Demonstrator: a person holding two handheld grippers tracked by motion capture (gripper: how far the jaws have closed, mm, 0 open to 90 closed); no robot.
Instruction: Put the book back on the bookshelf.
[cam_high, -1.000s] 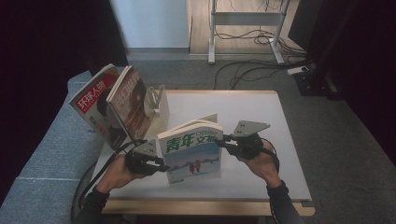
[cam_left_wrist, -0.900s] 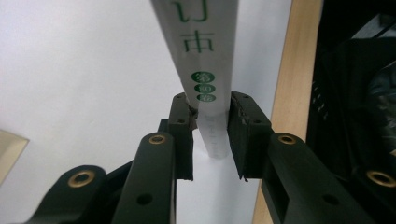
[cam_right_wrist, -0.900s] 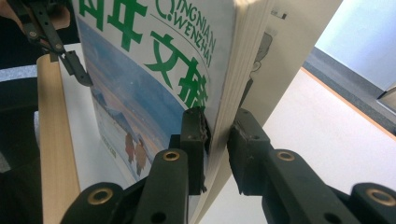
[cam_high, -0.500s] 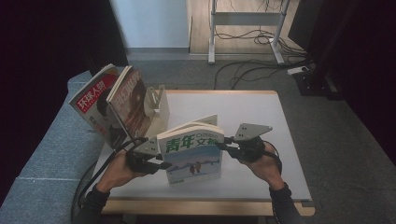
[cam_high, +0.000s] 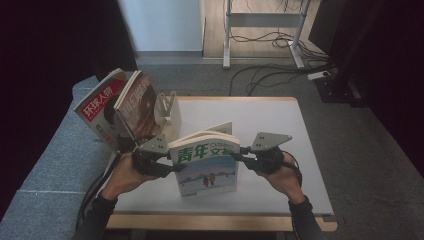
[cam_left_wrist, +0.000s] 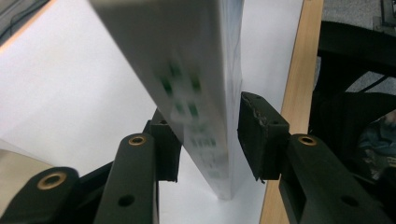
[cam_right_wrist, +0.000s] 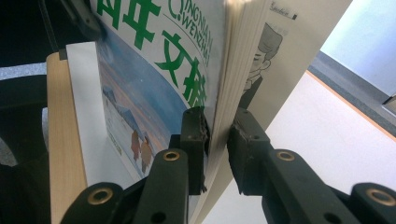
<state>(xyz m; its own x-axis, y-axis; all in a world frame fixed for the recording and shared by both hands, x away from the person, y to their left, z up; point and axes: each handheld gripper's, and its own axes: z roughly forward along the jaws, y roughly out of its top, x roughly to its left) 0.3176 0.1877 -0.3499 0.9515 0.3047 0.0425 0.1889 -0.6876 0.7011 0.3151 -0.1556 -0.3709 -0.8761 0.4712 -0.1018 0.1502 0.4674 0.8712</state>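
A magazine with green characters and a snowy cover picture stands upright on the white table, near the front edge. My left gripper is at its spine. In the left gripper view the spine runs between the jaws of this gripper, which have just been opening; a gap shows beside the right pad. My right gripper holds the opposite side. In the right gripper view that gripper is shut on the page edge of the magazine, while a back page flares away behind.
Two more magazines, one red and one brown, lean in a pale stand at the table's left rear. A grey padded bench lies to the left. The wooden front rim is close below the magazine. Cables cross the floor beyond.
My left gripper has risen a little along the spine and its jaws have spread. The magazine stays upright and the right hand has not moved.
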